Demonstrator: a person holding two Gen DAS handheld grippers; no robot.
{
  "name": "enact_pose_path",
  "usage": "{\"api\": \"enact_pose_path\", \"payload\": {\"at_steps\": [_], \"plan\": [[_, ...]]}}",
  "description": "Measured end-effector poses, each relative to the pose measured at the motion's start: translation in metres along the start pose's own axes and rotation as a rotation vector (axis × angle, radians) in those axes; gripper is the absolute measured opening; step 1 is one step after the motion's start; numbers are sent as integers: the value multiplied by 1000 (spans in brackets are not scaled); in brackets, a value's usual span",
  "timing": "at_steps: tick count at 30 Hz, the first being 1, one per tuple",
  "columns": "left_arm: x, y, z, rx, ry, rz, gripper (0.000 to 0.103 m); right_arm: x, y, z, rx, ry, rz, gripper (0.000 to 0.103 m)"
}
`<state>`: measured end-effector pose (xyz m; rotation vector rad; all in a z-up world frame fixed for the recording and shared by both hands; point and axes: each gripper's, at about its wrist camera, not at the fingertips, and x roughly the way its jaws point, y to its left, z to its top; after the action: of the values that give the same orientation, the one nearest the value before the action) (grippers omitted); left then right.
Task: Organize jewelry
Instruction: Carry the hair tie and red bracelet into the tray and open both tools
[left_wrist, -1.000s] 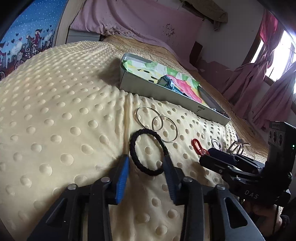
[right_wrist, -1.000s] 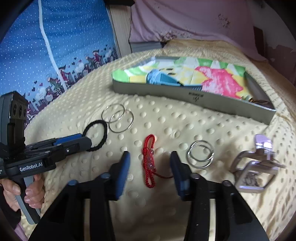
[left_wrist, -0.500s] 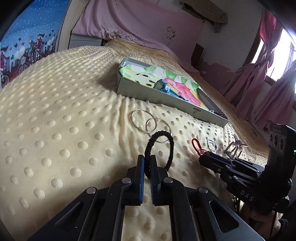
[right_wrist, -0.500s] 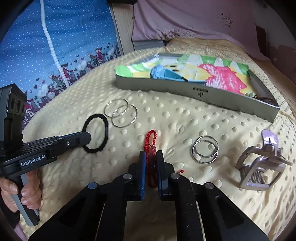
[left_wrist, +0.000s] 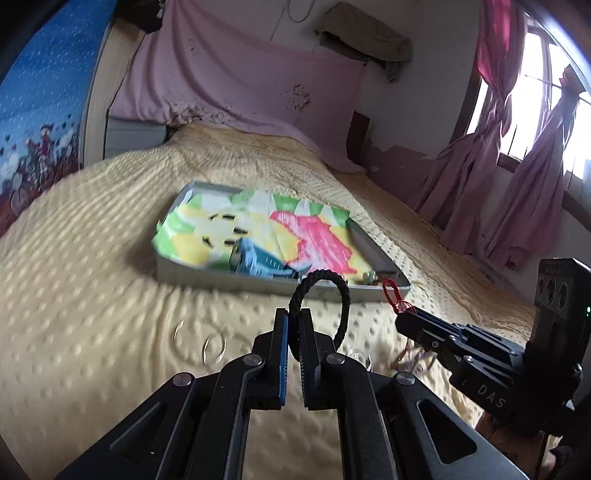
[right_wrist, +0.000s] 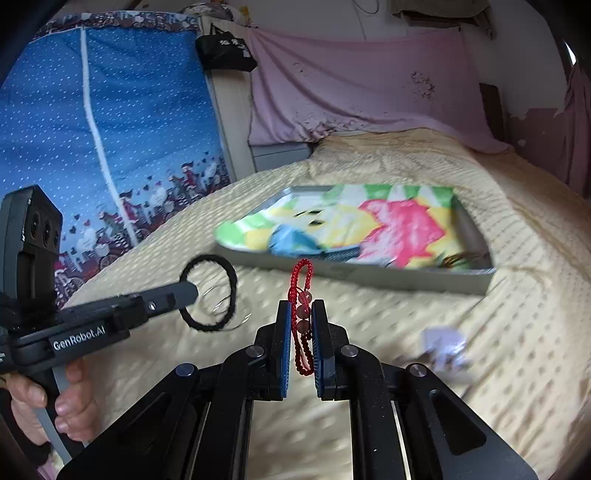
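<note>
Yellow dotted blanket (left_wrist: 92, 314) on the bed carries a grey tray (left_wrist: 258, 282) w/ colourful cloth inside. Left gripper (left_wrist: 291, 325) is clamped on the black hair tie (left_wrist: 341, 291) and right gripper (right_wrist: 299, 325) on the red beaded bracelet (right_wrist: 301, 280), both off the blanket, short of the tray. Neither is in yet; silver hoops (left_wrist: 212, 345) & a blurred buckle-like piece (right_wrist: 443, 347) lie loose, so I'd say it's early.

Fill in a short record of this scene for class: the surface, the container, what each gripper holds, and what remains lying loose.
surface: yellow dotted blanket
container: grey tray, colourful cloth inside
left gripper: shut on black hair tie
right gripper: shut on red beaded bracelet
loose: silver rings, blurred
</note>
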<state>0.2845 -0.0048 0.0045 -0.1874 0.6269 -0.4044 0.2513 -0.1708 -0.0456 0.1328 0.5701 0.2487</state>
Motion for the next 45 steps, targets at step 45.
{"api": "enact_pose_path", "payload": {"at_steps": [45], "plan": [[67, 66, 42, -91, 35, 188, 30, 117, -31, 53, 134, 111, -101, 40]]}}
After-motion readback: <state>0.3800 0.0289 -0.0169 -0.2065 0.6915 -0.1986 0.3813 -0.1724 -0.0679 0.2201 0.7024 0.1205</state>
